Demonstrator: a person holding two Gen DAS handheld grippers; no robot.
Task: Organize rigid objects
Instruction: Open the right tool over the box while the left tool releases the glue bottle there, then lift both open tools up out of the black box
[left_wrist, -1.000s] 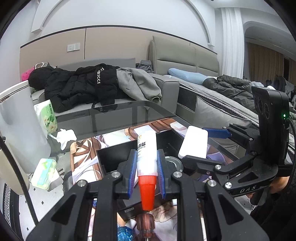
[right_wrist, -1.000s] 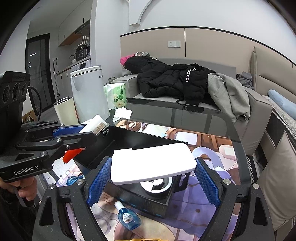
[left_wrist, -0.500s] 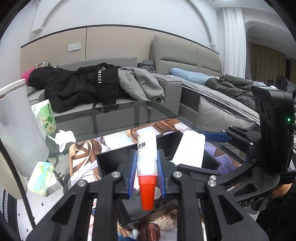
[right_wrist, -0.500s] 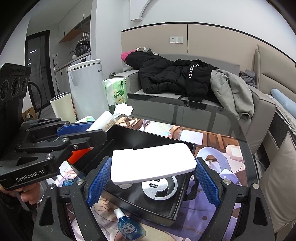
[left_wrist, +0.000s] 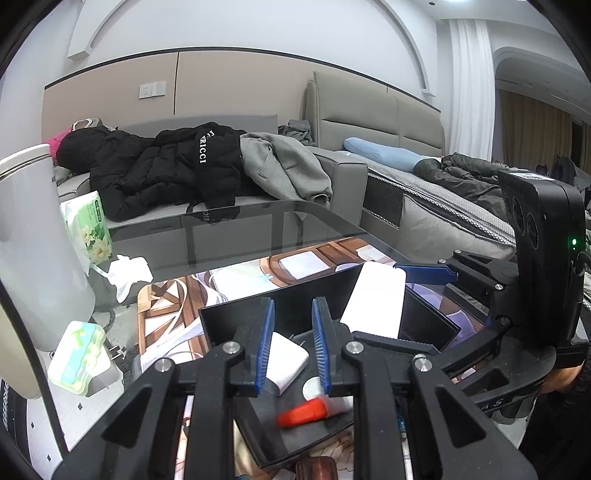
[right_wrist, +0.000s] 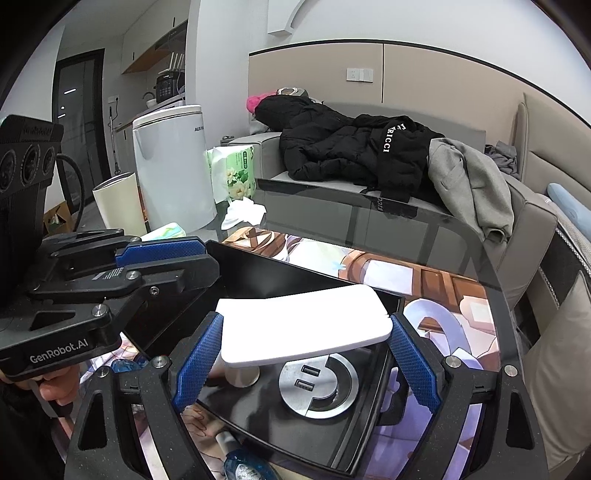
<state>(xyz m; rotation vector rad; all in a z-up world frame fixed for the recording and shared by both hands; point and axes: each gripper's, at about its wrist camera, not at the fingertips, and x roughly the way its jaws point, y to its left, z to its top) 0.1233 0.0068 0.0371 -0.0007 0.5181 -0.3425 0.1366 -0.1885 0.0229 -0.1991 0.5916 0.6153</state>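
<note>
The left gripper (left_wrist: 291, 339) is parted and holds nothing; the red-capped tube (left_wrist: 306, 410) lies blurred in the black tray (left_wrist: 229, 314), cap toward the left. The right gripper (right_wrist: 306, 354) clamps the white flat block (right_wrist: 303, 325) level above the tray, its long axis running across between the pads.

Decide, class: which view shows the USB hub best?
Right wrist: the round silver USB hub lies in the black tray, both ports facing up. Left wrist shows only a sliver behind the gripper finger.
</note>
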